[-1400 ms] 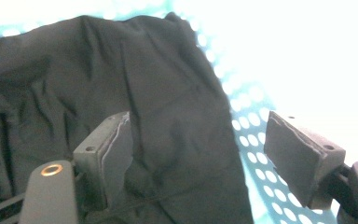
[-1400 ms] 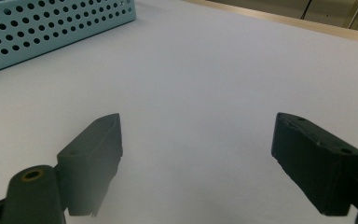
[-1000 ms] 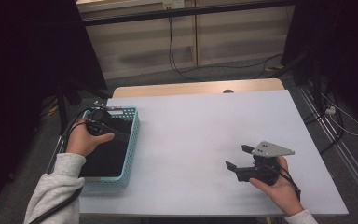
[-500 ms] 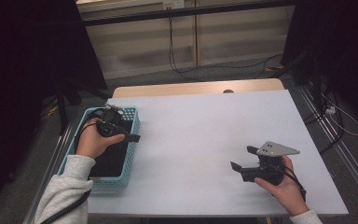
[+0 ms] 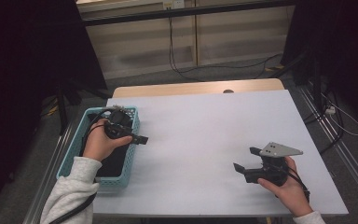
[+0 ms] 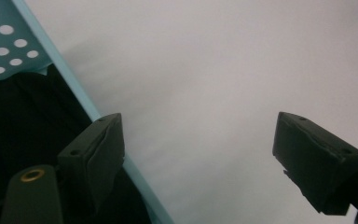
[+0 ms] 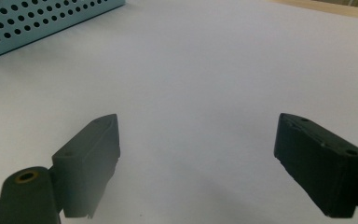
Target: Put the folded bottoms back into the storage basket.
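Near the left edge of the bench (image 5: 205, 121): a light blue plastic basket (image 5: 127, 122), long and box-shaped, walls full of small round holes. Dark inside (too dark to tell what lies there). Just over the basket's right rim, toward its far end: the left gripper (image 5: 137, 138), held in the left hand (image 5: 99, 143), black and chunky, jaws pointing out across the bench. From the left gripper view, jaws (image 6: 200, 158) wide apart with nothing between, one black pad over the blue rim (image 6: 74, 86), the other over bare bench. A black cable looping from the gripper back over the basket.

Near the front right corner of the bench: the right gripper (image 5: 242, 161), in the right hand (image 5: 286, 189), well apart from the basket. Jaws wide apart too, nothing clamped, pointing left toward the basket. A flat grey three-cornered plate on top. From the right gripper view, the holed blue wall (image 7: 42, 21) far off at the upper left, plain white bench in between, nothing in the way.

Bench top smooth, white and flat, with a strip of pale wood (image 5: 196, 87) along the far edge. Grey sleeve (image 5: 70, 191) on the left arm, soft and thick. Beyond the far edge, grey floor with loose black cables (image 5: 186, 70).
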Demonstrator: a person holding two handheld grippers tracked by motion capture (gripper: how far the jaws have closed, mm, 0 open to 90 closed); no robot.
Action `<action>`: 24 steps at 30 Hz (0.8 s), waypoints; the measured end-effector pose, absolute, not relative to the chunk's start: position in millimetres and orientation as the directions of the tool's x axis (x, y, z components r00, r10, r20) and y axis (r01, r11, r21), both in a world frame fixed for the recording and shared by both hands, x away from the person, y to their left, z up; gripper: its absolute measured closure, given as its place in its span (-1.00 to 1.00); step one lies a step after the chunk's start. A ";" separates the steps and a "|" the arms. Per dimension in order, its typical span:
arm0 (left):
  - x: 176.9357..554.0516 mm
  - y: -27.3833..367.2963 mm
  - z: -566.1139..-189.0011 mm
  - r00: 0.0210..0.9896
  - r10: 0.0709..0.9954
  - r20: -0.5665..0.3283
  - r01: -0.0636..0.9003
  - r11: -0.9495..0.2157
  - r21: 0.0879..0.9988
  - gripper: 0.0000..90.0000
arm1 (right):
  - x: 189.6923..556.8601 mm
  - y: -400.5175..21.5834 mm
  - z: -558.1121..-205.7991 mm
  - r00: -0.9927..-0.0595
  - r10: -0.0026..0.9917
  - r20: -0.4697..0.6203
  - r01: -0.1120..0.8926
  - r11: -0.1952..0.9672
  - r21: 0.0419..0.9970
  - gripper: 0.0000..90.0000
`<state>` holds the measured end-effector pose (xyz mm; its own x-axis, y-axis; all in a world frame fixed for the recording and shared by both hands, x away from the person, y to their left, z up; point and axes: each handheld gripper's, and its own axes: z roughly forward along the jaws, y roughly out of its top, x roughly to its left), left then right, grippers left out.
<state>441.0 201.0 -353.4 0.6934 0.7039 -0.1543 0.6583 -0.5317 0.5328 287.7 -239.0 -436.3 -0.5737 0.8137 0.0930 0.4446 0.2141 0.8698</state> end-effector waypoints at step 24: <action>423.5 170.8 -363.3 0.760 0.628 -0.168 0.597 -0.570 0.565 -0.66 | 287.0 -245.8 -434.7 -0.573 0.813 0.103 0.459 0.214 0.862 -0.71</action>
